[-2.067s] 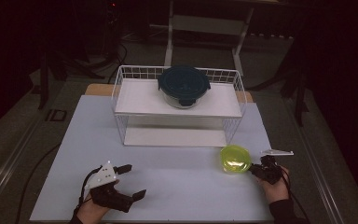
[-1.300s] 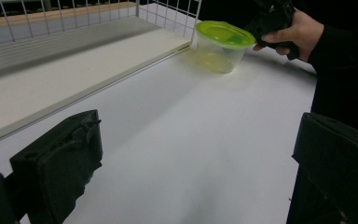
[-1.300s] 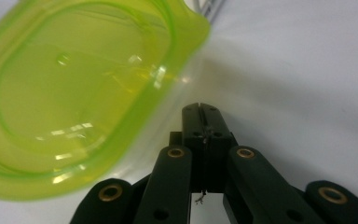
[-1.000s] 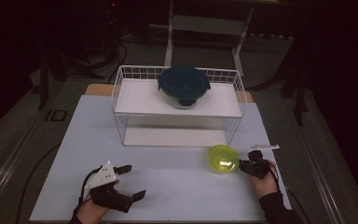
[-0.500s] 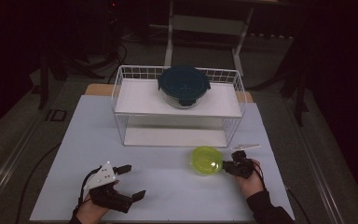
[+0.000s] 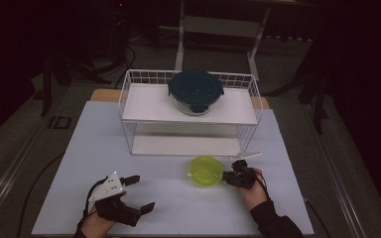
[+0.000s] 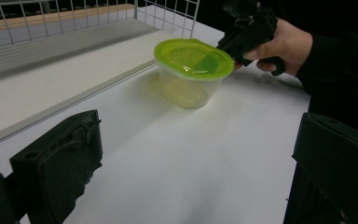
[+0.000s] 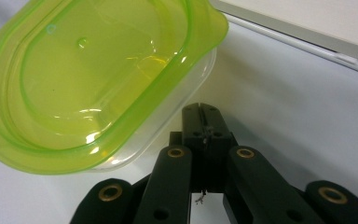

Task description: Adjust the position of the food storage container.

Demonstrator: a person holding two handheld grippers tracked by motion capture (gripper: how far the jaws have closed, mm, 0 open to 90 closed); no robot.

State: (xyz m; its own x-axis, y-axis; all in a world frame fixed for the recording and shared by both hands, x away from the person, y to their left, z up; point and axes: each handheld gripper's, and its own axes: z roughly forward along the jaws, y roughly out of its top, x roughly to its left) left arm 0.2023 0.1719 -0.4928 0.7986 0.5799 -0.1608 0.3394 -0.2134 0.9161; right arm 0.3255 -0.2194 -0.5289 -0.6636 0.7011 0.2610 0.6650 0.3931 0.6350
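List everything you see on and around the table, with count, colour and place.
lidded container: one, clear with yellow-green lid, on the table in front of the rack, at the right gripper's shut jaw tips
lidded bowl: one, glass with dark teal lid, on the rack's top shelf
wire rack: one, white, two shelves, at the table's far side
table: one, white top
left gripper: one, black with grey plate, near left corner, jaws open, nothing between them
right gripper: one, black, jaws shut, beside the container
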